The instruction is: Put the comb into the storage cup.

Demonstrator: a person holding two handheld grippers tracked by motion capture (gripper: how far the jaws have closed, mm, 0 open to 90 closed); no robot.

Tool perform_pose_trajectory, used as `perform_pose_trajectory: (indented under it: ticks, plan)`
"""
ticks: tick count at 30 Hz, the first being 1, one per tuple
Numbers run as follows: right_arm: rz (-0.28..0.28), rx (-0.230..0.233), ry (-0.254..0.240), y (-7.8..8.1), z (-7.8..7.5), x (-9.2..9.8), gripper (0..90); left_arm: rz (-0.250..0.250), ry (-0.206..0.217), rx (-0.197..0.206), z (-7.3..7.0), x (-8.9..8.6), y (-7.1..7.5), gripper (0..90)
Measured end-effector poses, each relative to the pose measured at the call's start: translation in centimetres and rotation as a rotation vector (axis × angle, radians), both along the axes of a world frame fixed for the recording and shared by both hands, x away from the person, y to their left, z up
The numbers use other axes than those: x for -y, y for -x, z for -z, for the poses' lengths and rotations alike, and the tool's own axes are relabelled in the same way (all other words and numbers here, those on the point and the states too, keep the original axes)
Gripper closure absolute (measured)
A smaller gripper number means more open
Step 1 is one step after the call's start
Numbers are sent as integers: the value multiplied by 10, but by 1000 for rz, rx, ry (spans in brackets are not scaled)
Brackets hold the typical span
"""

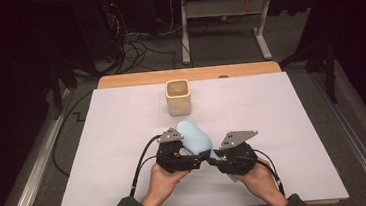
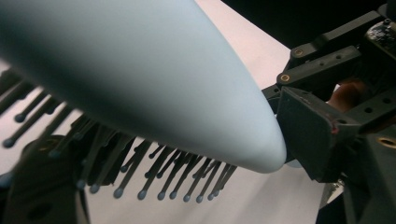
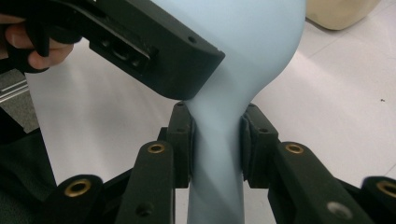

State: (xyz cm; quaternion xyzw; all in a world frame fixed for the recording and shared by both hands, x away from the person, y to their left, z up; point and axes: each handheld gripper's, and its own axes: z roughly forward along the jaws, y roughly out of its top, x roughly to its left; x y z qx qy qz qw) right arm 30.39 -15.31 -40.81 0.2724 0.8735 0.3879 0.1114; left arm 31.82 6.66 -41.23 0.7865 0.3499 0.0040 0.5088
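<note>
A light blue hairbrush (image 1: 194, 134) lies slanted in front of a cream cup (image 1: 178, 97), its head toward the cup. My right gripper (image 3: 217, 135) is shut on the brush's narrow handle (image 3: 215, 177), one pad on each side. My left gripper (image 1: 196, 158) meets the brush from the left at the base of the head. In the left gripper view the smooth back of the brush head (image 2: 140, 70) sits above its dark bristles (image 2: 163, 182), which reach down to my lower jaw. The brush hides the upper jaw, so its contact is unclear.
A white sheet (image 1: 123, 128) covers the table, with a wooden edge (image 1: 134, 79) at the far side. The cream cup (image 3: 336, 11) stands just beyond the brush head. Cables (image 1: 139, 167) trail from both grippers toward the person. Dark floor and table legs lie beyond.
</note>
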Motion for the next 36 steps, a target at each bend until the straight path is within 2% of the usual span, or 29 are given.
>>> perform_pose_trajectory:
  ticks: [10, 14, 23, 36]
  plan:
    - [-2, 3, -9, 0, -2, -1, 701, 3, 31, 4, -3, -2, 3, 323]
    - [-4, 6, -3, -1, -2, -2, 701, 4, 27, 4, -4, -3, 3, 362]
    - [-6, 11, -9, -2, -2, -4, 701, 9, 49, -19, -6, -5, 3, 412]
    - [-13, 11, -16, -2, -1, -5, 701, 21, 53, -15, -7, -6, 5, 464]
